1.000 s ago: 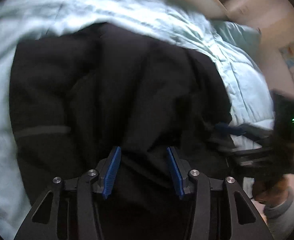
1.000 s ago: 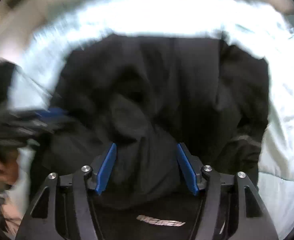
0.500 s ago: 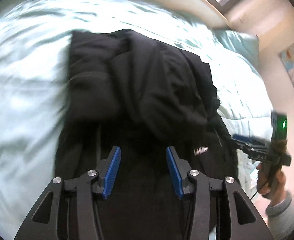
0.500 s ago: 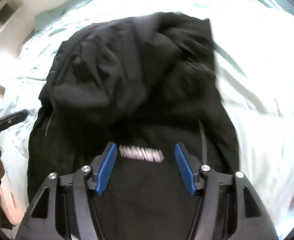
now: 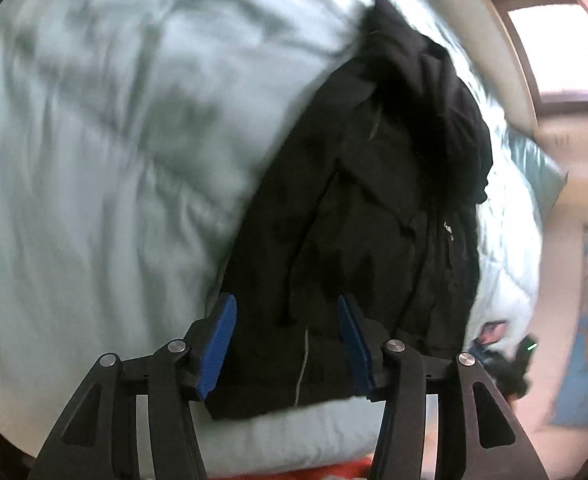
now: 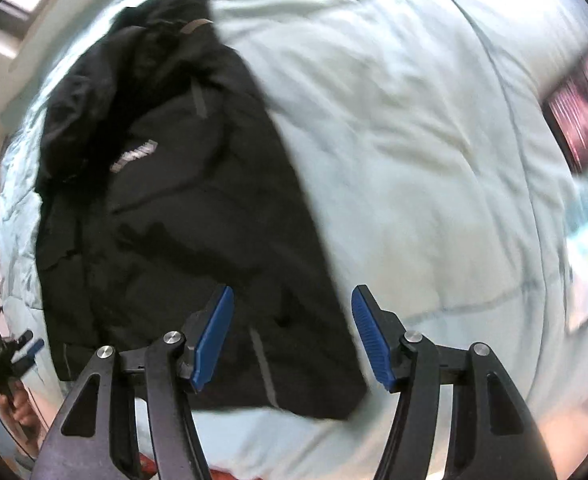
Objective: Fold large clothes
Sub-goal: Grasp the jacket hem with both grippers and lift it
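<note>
A large black jacket (image 5: pixel 374 216) lies folded lengthwise on a pale green quilt, with a white logo on its chest (image 6: pixel 134 156). My left gripper (image 5: pixel 286 344) is open and empty, above the jacket's near hem. My right gripper (image 6: pixel 292 336) is open and empty, above the jacket's near right corner (image 6: pixel 326 392). In the left wrist view the right gripper (image 5: pixel 506 356) shows small and blurred at the lower right. In the right wrist view the left gripper (image 6: pixel 10 356) shows at the lower left, held in a hand.
The pale green quilt (image 5: pixel 94 160) covers the bed and spreads wide to the right (image 6: pixel 434 160). A window (image 5: pixel 554 40) and a wall stand behind the bed. A pillow (image 5: pixel 542 176) lies at the far end. Something red (image 5: pixel 334 472) shows under the bed's near edge.
Both grippers have pulled back and apart from the jacket, toward the bed's near edge. The jacket now lies as a narrower, longer shape, off to the side in each view.
</note>
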